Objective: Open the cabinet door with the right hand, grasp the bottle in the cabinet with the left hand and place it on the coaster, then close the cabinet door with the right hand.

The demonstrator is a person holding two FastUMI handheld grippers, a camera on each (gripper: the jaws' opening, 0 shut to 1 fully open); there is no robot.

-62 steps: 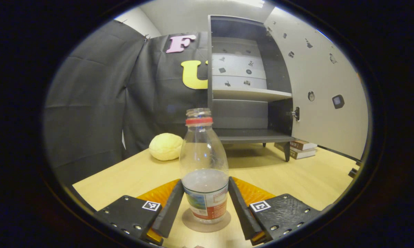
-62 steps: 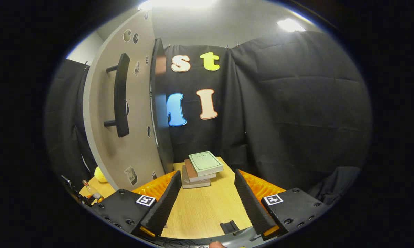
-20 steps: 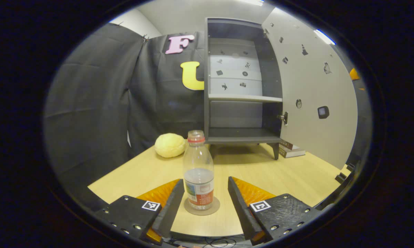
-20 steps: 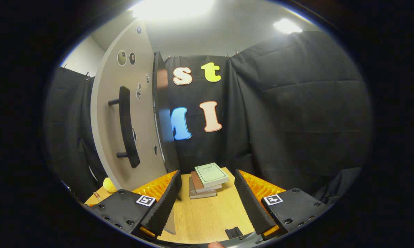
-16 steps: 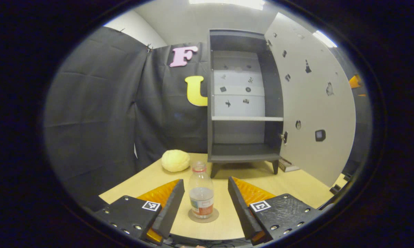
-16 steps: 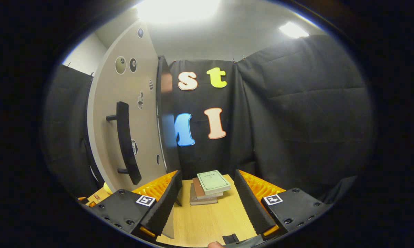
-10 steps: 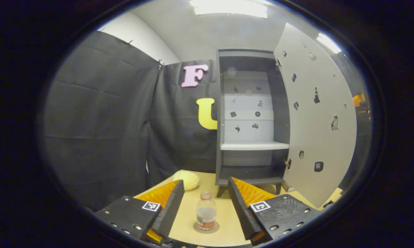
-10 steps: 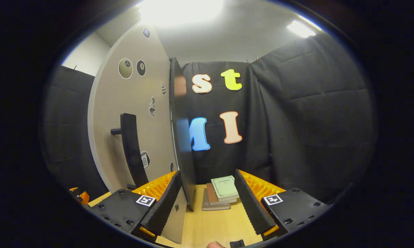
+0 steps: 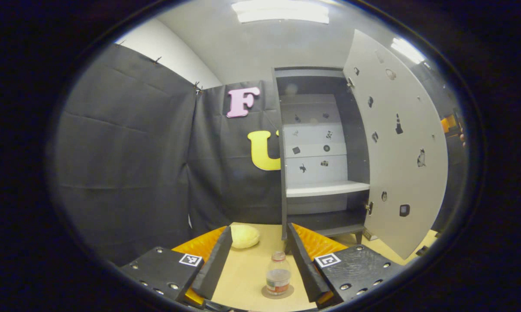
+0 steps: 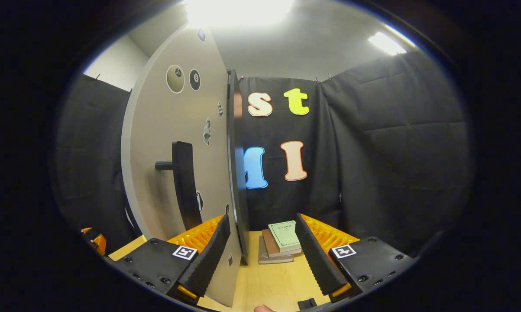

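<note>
Bottle point(image 9: 278, 274) stands on coaster point(image 9: 277, 292), placing done. Left gripper point(image 9: 257, 255) spread, empty. Right gripper point(image 10: 260, 251) spread beside open door point(image 10: 178, 156); closing step next: push door toward cabinet point(image 9: 316, 151).

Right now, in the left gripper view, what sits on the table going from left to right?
Yellow bun → bottle on its coaster → cabinet → its open door.
</note>
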